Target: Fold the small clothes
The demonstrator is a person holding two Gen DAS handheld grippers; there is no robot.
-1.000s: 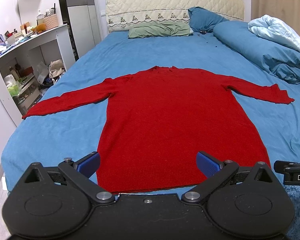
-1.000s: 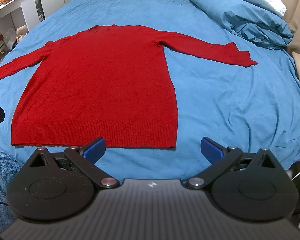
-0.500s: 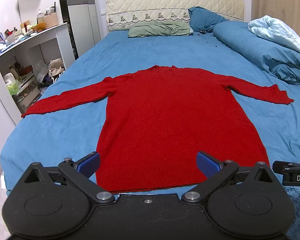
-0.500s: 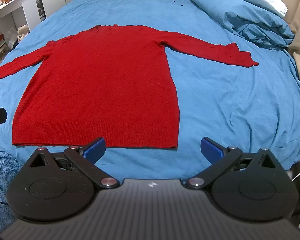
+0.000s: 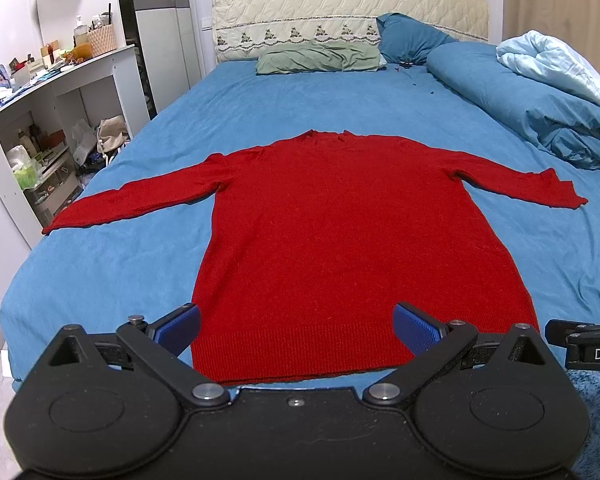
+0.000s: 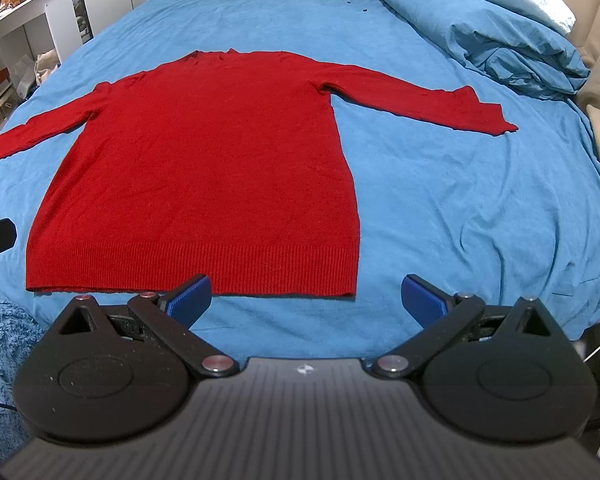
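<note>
Lying flat on the bed (image 5: 100, 264), the red sweater (image 5: 352, 240) is unfolded; left gripper (image 5: 296, 326) and right gripper (image 6: 306, 300), both spread apart, should pinch sleeve cuffs first.

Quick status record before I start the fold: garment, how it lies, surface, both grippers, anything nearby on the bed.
garment: red long-sleeved knit sweater
lay: flat, unfolded, both sleeves spread out, ribbed hem nearest the grippers
surface: blue bed sheet, lightly wrinkled
left gripper: open, empty, hovering at the hem
right gripper: open, empty, near the hem's right corner
nearby: rolled blue duvet along the right side, green pillow at the headboard
fold progress: none yet
</note>
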